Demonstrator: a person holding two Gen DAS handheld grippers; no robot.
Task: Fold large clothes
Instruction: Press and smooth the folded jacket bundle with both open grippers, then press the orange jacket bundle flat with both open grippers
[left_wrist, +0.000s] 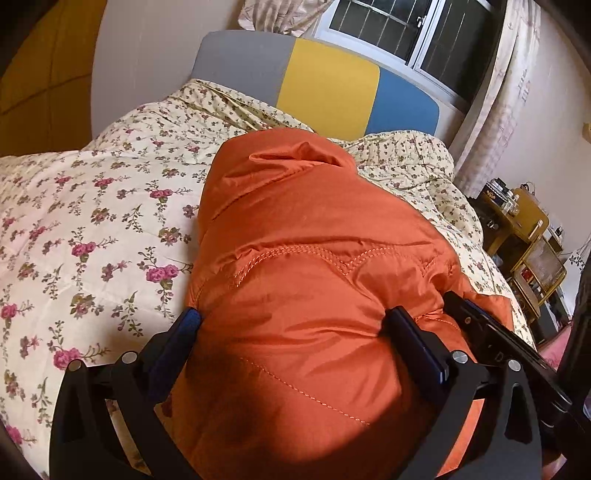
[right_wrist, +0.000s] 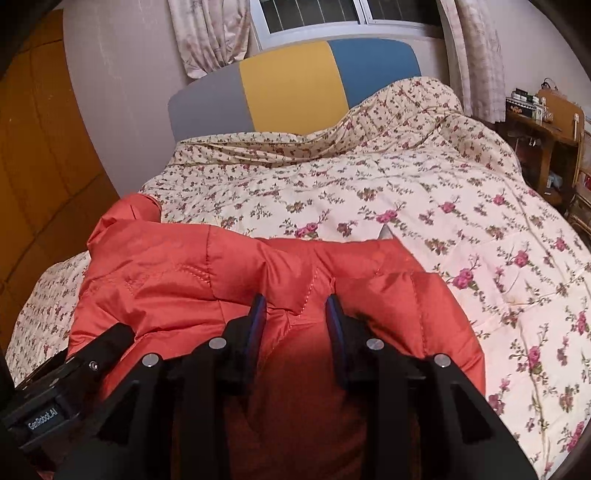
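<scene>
An orange quilted puffer jacket (left_wrist: 306, 258) lies bundled on a floral quilt (left_wrist: 92, 221). My left gripper (left_wrist: 295, 325) has its jaws wide apart, with a thick bulge of the jacket between the blue pads (left_wrist: 410, 339). The right gripper's body shows at the right edge of the left wrist view (left_wrist: 498, 343). In the right wrist view the same jacket (right_wrist: 229, 280) fills the lower half. My right gripper (right_wrist: 295, 314) has its jaws closer together, pinching a fold of the jacket near a stitched seam. The left gripper's body shows at the lower left (right_wrist: 74, 380).
The bed has a grey, yellow and blue headboard (right_wrist: 291, 85) under a barred window (right_wrist: 314, 14) with curtains. A wooden cabinet with clutter (left_wrist: 524, 236) stands right of the bed. A yellow wardrobe (right_wrist: 33, 166) stands at the left. The quilt (right_wrist: 424, 192) is rumpled near the headboard.
</scene>
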